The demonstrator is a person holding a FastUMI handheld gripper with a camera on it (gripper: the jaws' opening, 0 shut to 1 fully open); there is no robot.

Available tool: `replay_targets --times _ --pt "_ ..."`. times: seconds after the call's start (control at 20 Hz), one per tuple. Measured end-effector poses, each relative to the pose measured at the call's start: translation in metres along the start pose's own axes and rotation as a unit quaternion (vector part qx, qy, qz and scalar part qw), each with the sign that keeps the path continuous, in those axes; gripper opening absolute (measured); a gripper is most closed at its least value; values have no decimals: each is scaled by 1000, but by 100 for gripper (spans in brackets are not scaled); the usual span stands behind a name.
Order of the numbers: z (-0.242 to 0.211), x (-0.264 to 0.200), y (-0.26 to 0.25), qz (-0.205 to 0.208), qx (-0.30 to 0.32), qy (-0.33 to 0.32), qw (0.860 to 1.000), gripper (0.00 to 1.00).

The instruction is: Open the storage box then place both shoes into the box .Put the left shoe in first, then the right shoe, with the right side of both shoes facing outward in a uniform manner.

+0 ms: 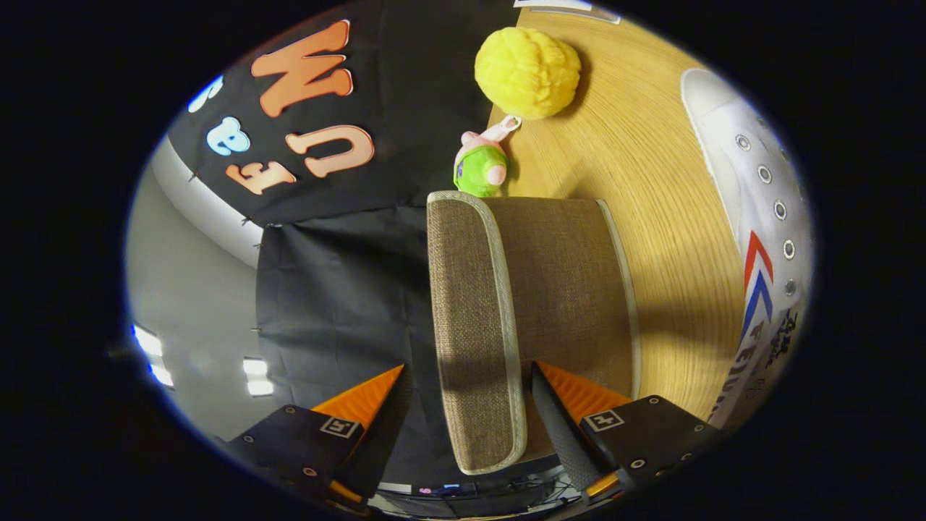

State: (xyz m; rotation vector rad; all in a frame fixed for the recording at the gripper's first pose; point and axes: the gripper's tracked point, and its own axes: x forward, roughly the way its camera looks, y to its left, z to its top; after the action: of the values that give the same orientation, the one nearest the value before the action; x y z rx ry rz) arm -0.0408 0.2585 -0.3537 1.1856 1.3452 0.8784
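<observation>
Storage box lid [474, 325] sits between the spread fingers of the hand-held gripper [463, 412], unpinched; opening is underway, next pinch and swing toward 3 o'clock.

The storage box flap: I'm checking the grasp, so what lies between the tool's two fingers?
In the gripper view, the box's brown fabric flap with pale piping stands between the fingers of the open tool; neither finger clearly presses it.

The brown woven fabric storage box [550, 289] is sitting on the wooden tabletop [665, 217], its flap [474, 333] lying between the open tongs [466, 398]. Beyond it are sitting a small green plush toy [480, 168] and a yellow fuzzy ball [527, 71]. A white canvas shoe [759, 217] is lying beside the box.
</observation>
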Motion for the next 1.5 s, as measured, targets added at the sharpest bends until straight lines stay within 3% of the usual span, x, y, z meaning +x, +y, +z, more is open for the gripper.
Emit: replay_targets --times 0.2,0.4,0.5,0.55,0.7,0.85,1.0,1.1,1.5 --pt "4 -3 8 17 13 -11 1000 91" --pt "8 -3 37 77 35 -30 996 71" --pt "-1 10 26 46 27 -21 998 53" --pt "-9 17 17 25 22 -9 999 39" --pt "-25 25 16 8 21 7 1000 25" --pt "-19 32 21 2 10 -28 1000 2" --pt "-15 37 38 11 -19 -61 998 1" --pt "-17 34 62 46 -16 -60 997 0" --pt "-19 52 113 40 -56 -72 995 0"
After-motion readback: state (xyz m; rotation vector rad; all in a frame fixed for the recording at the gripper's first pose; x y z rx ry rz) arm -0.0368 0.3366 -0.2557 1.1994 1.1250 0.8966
